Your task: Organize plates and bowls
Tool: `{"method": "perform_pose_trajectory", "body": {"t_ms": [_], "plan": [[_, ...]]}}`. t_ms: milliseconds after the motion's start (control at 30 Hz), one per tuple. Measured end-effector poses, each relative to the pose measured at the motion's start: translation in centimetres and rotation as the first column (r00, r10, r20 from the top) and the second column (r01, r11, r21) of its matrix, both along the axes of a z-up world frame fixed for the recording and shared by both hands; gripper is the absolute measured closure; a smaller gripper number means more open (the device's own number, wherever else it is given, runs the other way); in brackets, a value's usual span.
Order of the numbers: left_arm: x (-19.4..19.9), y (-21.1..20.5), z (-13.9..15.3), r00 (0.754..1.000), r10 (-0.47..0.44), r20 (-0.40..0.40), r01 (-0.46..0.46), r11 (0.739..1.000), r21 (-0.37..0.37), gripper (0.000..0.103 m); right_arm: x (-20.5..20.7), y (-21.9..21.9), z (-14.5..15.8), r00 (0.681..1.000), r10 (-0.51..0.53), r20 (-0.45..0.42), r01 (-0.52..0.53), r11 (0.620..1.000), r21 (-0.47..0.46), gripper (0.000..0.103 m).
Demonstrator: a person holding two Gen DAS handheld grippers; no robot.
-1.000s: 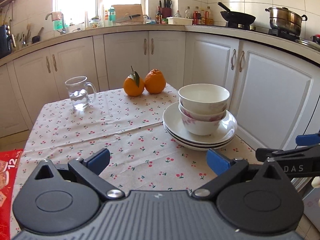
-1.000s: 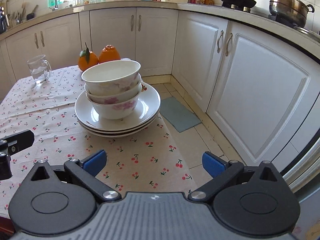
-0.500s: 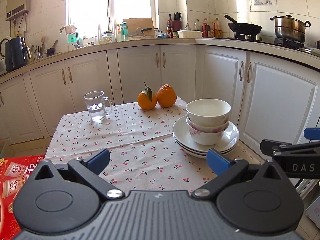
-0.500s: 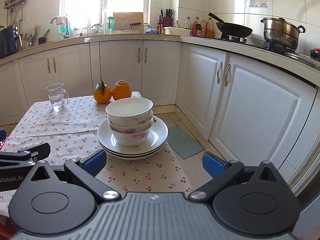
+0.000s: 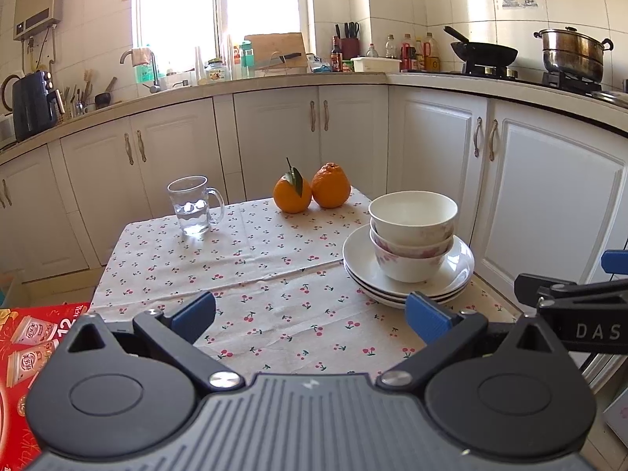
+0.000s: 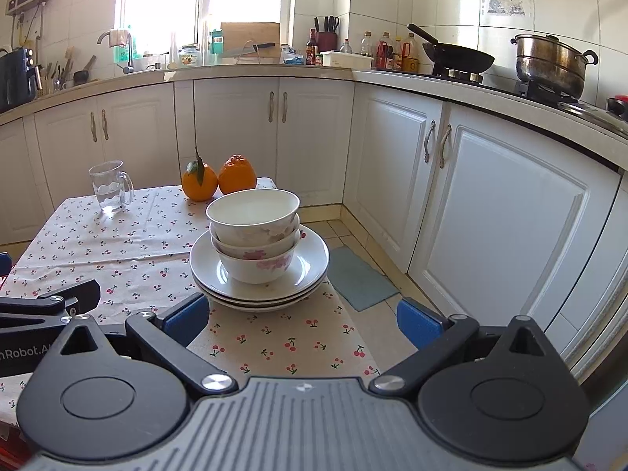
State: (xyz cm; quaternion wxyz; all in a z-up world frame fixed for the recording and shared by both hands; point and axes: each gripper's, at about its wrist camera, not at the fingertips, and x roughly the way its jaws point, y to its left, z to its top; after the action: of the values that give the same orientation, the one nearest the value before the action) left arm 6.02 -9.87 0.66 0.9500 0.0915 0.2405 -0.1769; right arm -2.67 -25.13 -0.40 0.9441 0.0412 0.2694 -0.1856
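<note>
Nested white bowls [image 5: 412,231] [image 6: 253,231] with pink flowers stand on a stack of white plates [image 5: 361,263] [image 6: 310,267] at the right edge of the cherry-print table [image 5: 255,274] [image 6: 117,243]. My left gripper [image 5: 310,314] hangs open over the table's near part, left of the stack and well short of it. My right gripper [image 6: 302,314] is open too, hovering near the table's front right corner, just short of the plates. Neither holds anything. Each gripper's side shows in the other's view.
A glass mug of water [image 5: 194,204] [image 6: 110,188] and two oranges [image 5: 310,190] [image 6: 218,178] stand at the far side of the table. A red carton [image 5: 35,337] lies at the left. White cabinets [image 6: 490,212] and a floor mat [image 6: 361,282] are to the right.
Both grippers have pulled back and risen from the stack, so the table and dishes look smaller and farther. Both stay open; the dishes have not moved.
</note>
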Motion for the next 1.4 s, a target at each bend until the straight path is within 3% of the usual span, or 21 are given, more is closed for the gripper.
{"method": "perform_pose_trajectory", "body": {"t_ms": [1400], "plan": [[0.00, 0.20, 0.08, 1.000, 0.007, -0.001, -0.007, 1.000, -0.007, 0.001, -0.19, 0.56, 0.27, 1.000, -0.010, 0.004, 0.010, 1.000, -0.026, 0.000]]}}
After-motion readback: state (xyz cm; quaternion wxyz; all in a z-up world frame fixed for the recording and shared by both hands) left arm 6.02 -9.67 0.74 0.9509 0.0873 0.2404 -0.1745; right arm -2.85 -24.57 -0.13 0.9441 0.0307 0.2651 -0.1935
